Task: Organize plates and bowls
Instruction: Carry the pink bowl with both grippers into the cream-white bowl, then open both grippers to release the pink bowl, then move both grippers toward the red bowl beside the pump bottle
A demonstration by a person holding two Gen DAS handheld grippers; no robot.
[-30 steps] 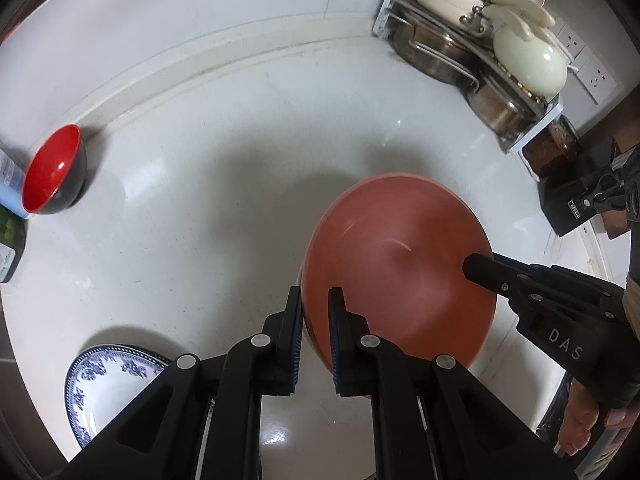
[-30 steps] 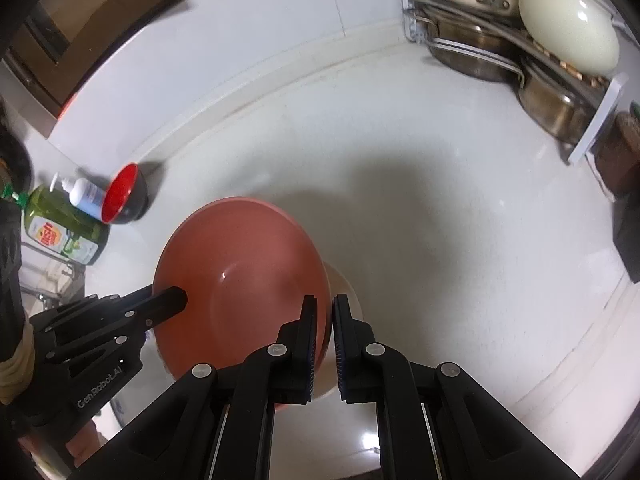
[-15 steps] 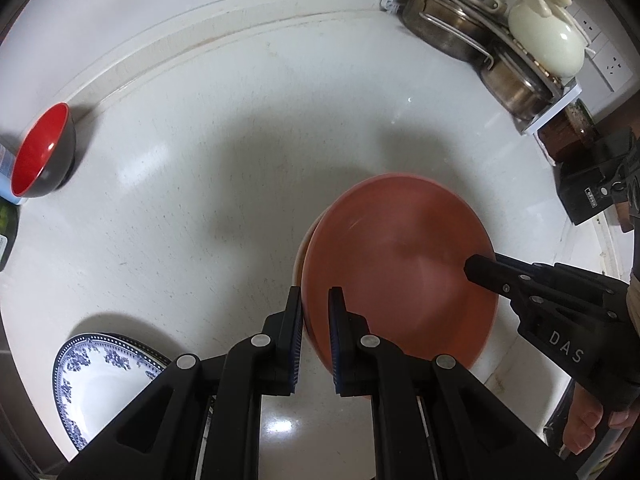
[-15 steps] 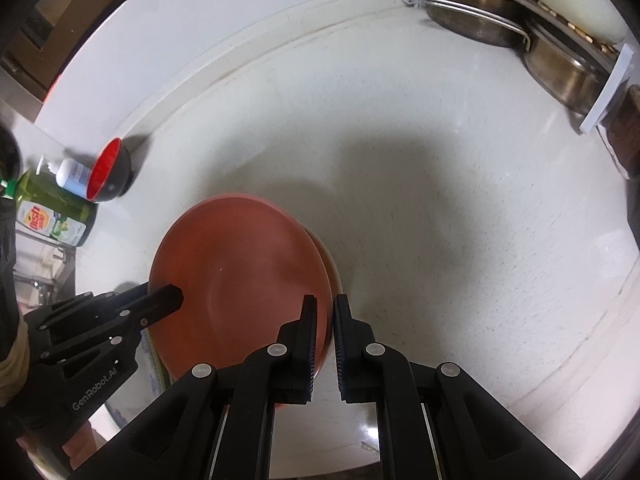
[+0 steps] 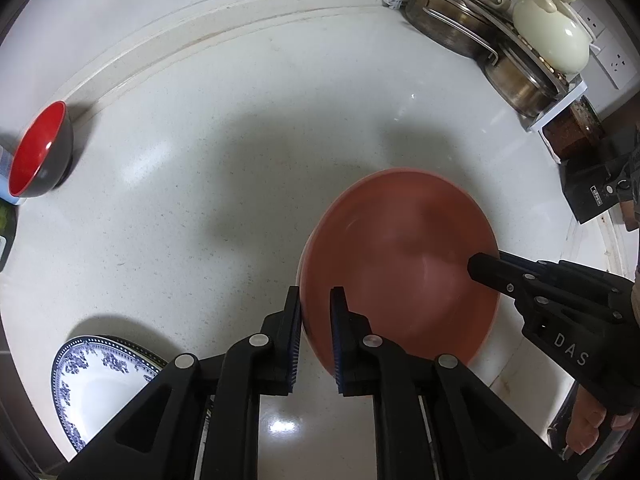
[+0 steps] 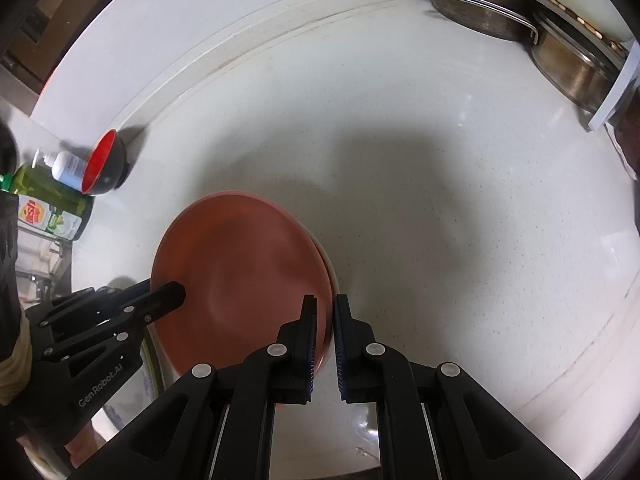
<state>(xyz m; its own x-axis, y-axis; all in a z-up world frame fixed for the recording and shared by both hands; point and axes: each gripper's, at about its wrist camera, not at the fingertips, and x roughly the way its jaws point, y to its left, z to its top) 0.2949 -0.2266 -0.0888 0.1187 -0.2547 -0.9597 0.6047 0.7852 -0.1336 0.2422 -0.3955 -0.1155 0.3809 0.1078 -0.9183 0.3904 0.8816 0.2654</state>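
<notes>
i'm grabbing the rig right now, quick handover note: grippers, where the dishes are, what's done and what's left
Left gripper: shut on the near-left rim of the terracotta plate.
Right gripper: shut on the opposite rim of the same plate.
The plate is carried between both, low over the white counter, with a paler dish edge showing just under it; contact cannot be judged.
Blue-patterned plate lies at the left; red-and-black bowl is tipped on its side near the back edge.
Left: set the plate down, release, then sort the bowl and patterned plate.
</notes>
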